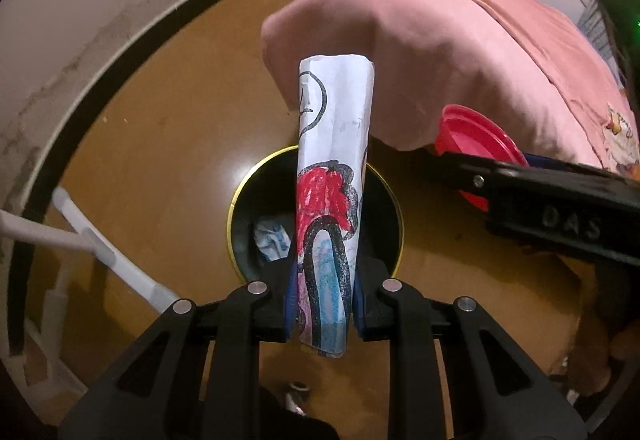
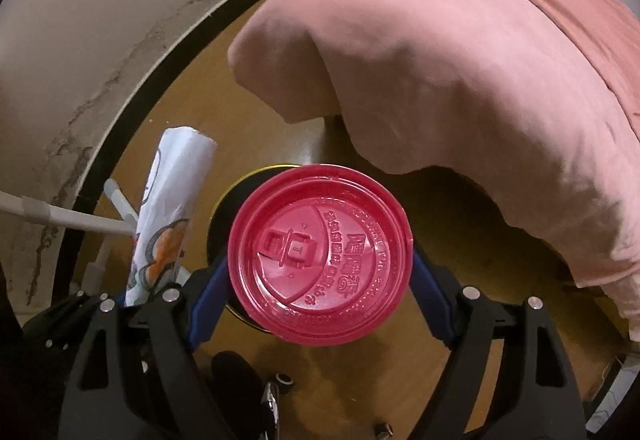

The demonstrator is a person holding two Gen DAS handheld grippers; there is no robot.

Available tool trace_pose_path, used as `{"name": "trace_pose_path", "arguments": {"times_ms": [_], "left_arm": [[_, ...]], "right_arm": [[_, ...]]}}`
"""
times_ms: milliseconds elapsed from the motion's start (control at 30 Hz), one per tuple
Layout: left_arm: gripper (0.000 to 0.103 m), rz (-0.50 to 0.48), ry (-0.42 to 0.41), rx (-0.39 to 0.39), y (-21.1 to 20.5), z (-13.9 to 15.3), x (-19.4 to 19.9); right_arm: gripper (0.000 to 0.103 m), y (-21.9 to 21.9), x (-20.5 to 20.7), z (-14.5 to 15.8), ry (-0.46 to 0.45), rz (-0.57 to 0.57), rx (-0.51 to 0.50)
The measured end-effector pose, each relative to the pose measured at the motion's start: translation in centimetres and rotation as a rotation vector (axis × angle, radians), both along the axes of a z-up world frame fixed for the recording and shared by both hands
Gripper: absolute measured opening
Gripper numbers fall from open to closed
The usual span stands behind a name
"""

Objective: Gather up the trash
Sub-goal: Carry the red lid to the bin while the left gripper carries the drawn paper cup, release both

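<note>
My left gripper (image 1: 322, 304) is shut on a rolled sheet of paper (image 1: 332, 179) with a red, blue and black crayon drawing. The roll stands up from the jaws, right above a round black bin with a gold rim (image 1: 232, 224) on the floor. A crumpled white and blue scrap (image 1: 272, 240) lies inside the bin. My right gripper (image 2: 320, 280) is shut on a red plastic cup lid (image 2: 320, 254), held flat by its edges over the same bin (image 2: 224, 207). The lid (image 1: 472, 135) and the right gripper's black finger (image 1: 540, 199) show at the right in the left wrist view. The paper roll (image 2: 172, 207) stands to the lid's left.
A pink blanket (image 1: 460, 39) hangs off a bed and droops close behind the bin (image 2: 460, 59). White pipes (image 1: 100, 252) run along the stained wall (image 1: 80, 19) at the left. The floor (image 1: 160, 139) is brown. A dark baseboard curves along the wall.
</note>
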State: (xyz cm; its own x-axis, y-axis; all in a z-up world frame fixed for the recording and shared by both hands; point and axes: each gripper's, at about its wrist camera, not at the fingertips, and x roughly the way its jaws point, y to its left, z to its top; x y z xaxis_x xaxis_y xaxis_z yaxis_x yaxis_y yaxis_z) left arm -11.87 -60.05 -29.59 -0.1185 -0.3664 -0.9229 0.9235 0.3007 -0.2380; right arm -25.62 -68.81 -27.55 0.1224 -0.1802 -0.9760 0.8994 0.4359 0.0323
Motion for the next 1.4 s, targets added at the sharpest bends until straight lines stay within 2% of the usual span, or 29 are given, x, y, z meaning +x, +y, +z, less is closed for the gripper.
{"name": "trace_pose_path", "arguments": {"times_ms": [133,300,367,400,900,1000,1200,1300,1400], "left_arm": [[0.021,-0.011,-0.010,0.002,-1.3,0.0,-0.9],[0.023,-0.013,0.006,-0.002,-0.4,-0.5,-0.8],[0.047,-0.018,0.006,-0.002,-0.6,-0.4,-0.8],[0.050,-0.017,0.004,-0.008,-0.6,-0.2,-0.8],[0.054,-0.018,-0.010,-0.041,1.0,2.2,-0.8],[0.056,-0.021,-0.019,-0.051,1.7,2.9,-0.9],[0.062,-0.032,-0.039,-0.091,3.5,5.5,-1.4],[0.067,-0.046,-0.052,-0.137,5.2,8.2,-2.0],[0.076,-0.056,-0.075,-0.182,6.9,11.1,-2.6]], "right_arm": [[0.079,-0.1,-0.2,-0.5,-0.010,-0.013,0.018],[0.079,-0.6,-0.8,-0.4,-0.027,-0.040,0.017],[0.079,-1.0,-0.9,-0.4,-0.038,-0.046,0.018],[0.079,-1.1,-0.9,-0.4,-0.042,-0.046,0.019],[0.081,-0.9,-0.1,-0.1,-0.104,-0.013,0.069],[0.088,-0.9,0.4,0.1,-0.115,0.000,0.076],[0.093,-0.6,0.9,1.5,-0.114,0.010,0.033],[0.093,-0.5,0.8,3.1,-0.127,0.007,-0.002],[0.093,0.1,1.2,6.1,-0.142,0.017,-0.069]]}}
